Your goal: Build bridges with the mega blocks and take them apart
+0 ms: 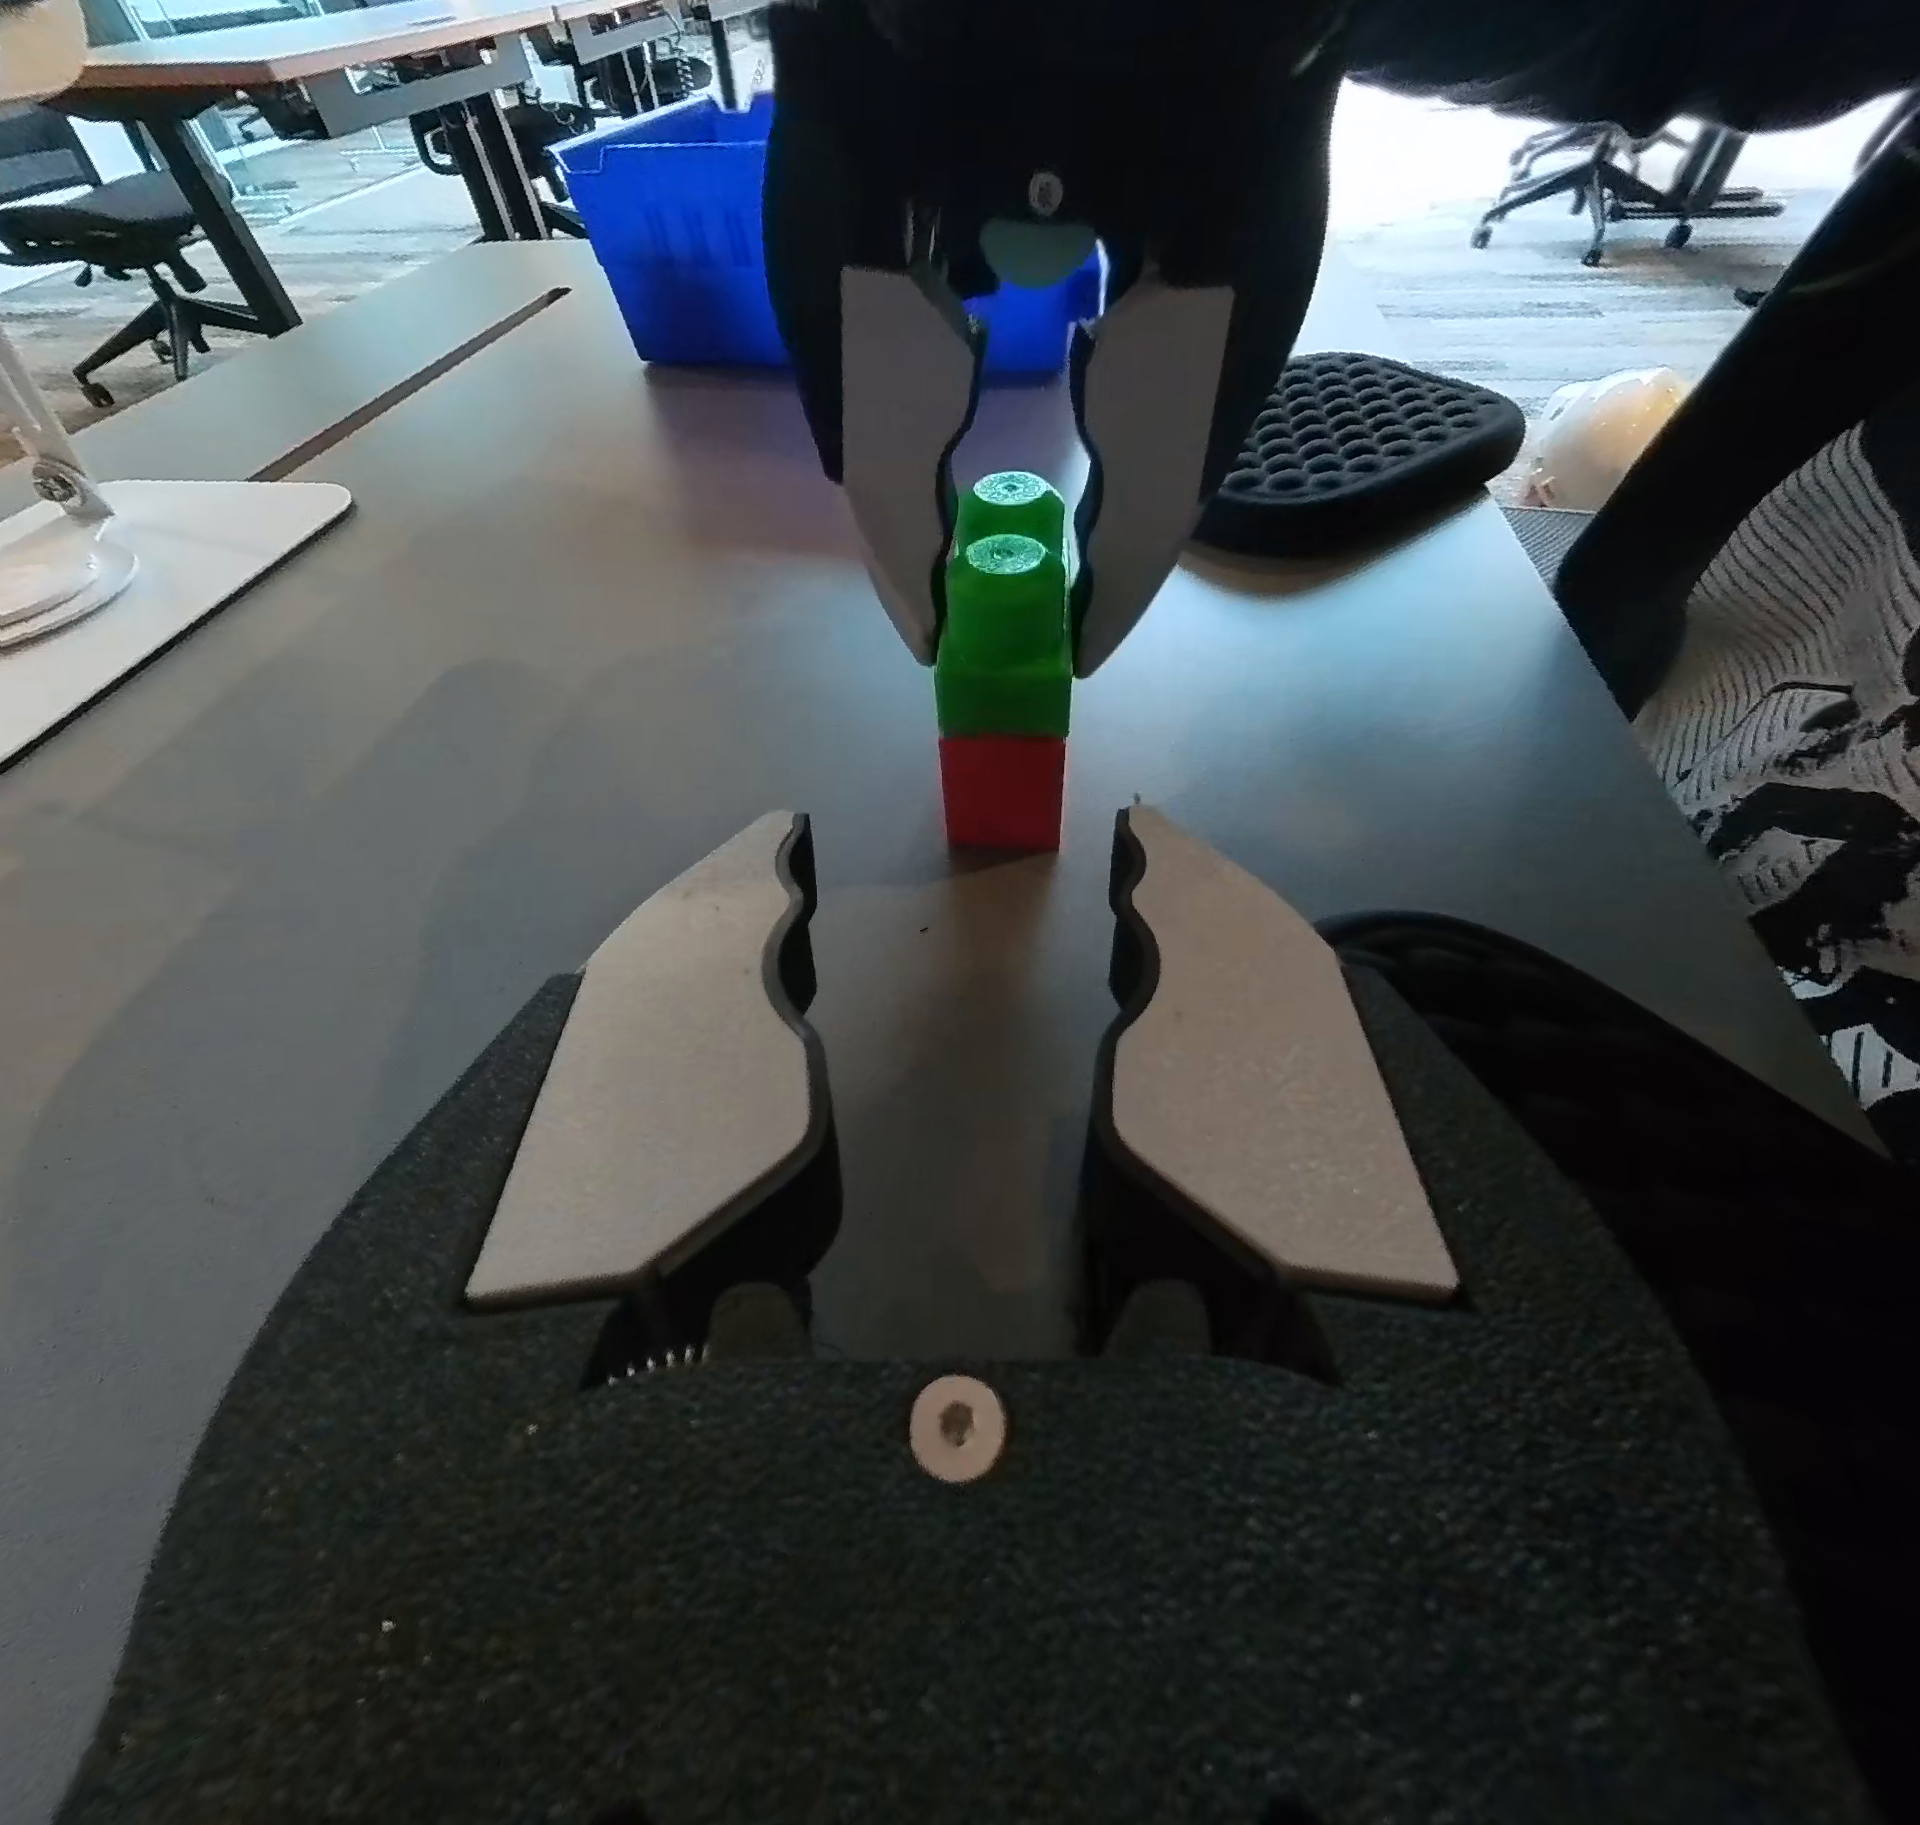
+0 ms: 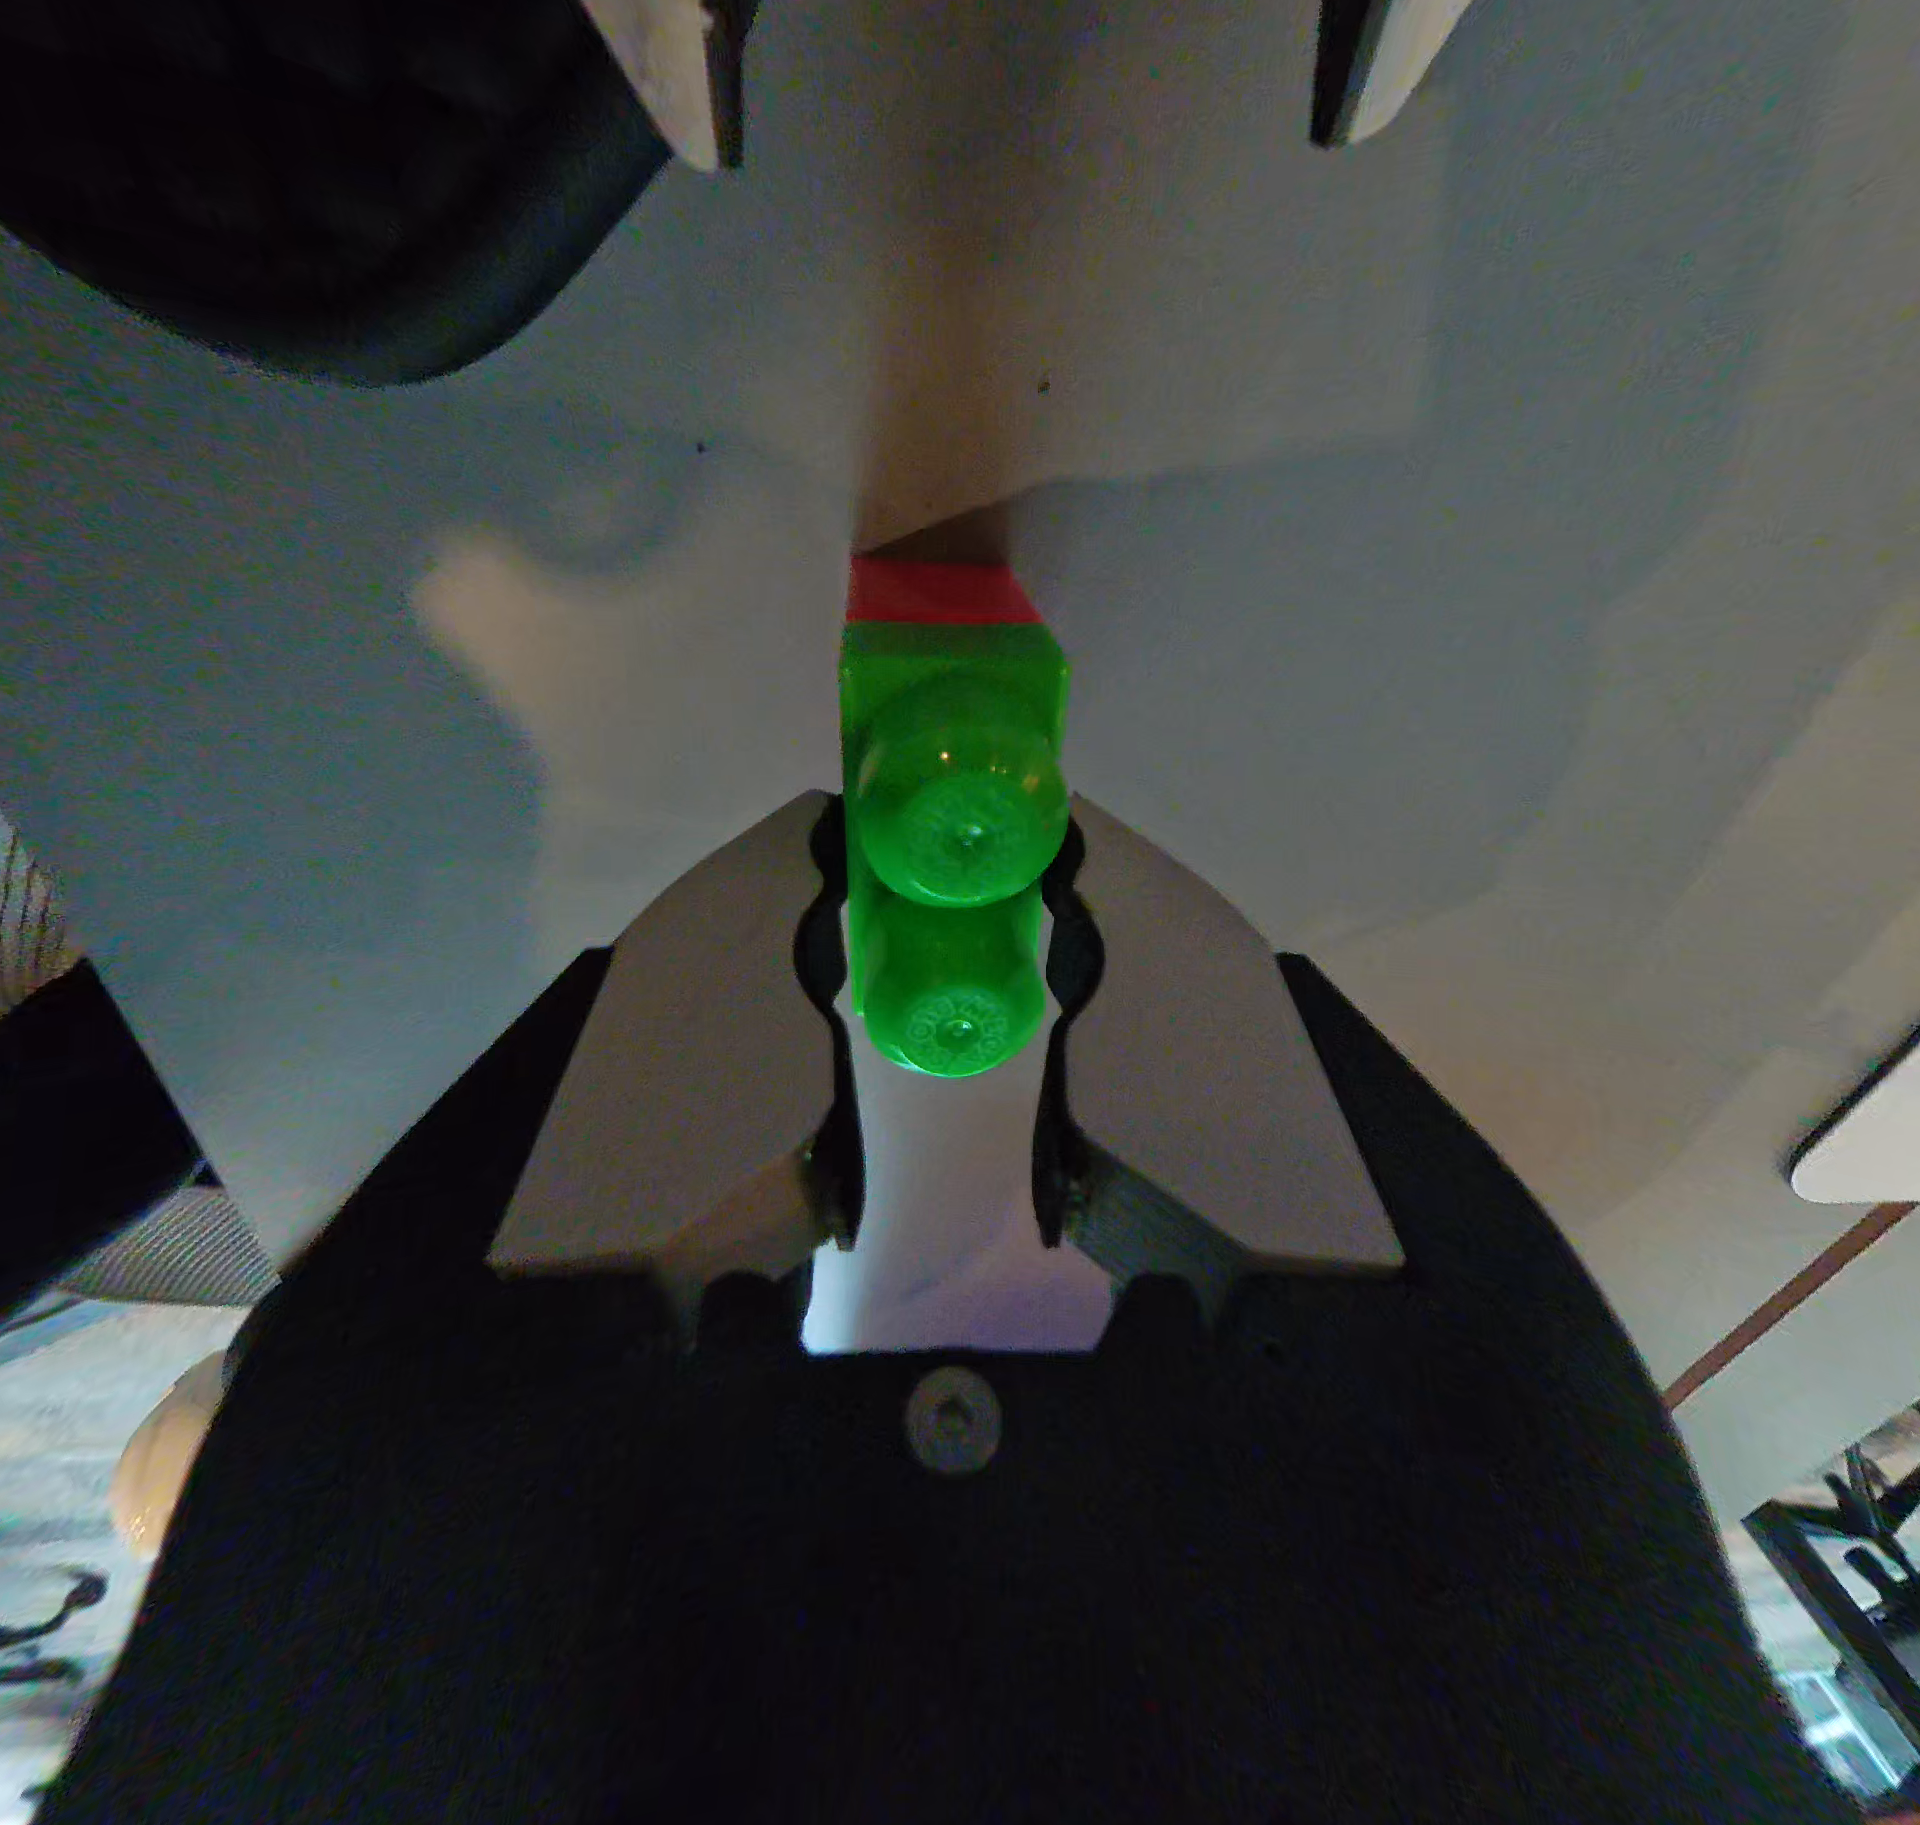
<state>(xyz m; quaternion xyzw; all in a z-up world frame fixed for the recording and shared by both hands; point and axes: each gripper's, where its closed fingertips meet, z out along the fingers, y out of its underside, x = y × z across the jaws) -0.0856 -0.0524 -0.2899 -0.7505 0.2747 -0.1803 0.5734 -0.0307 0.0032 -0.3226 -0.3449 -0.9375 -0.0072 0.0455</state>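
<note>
The green block (image 1: 1003,622) sits on the red block (image 1: 1004,790) mid-desk (image 1: 416,736), well back from the blue bin (image 1: 675,237) at the far edge; the right gripper (image 1: 1003,648) is clamped on the green block's sides; the left gripper (image 1: 961,840) waits spread and empty just before the red. Judged: brace the red, then press or pull straight, without tilting.

Bright window backlight, dim underexposed foreground, strong fisheye distortion at edges.
</note>
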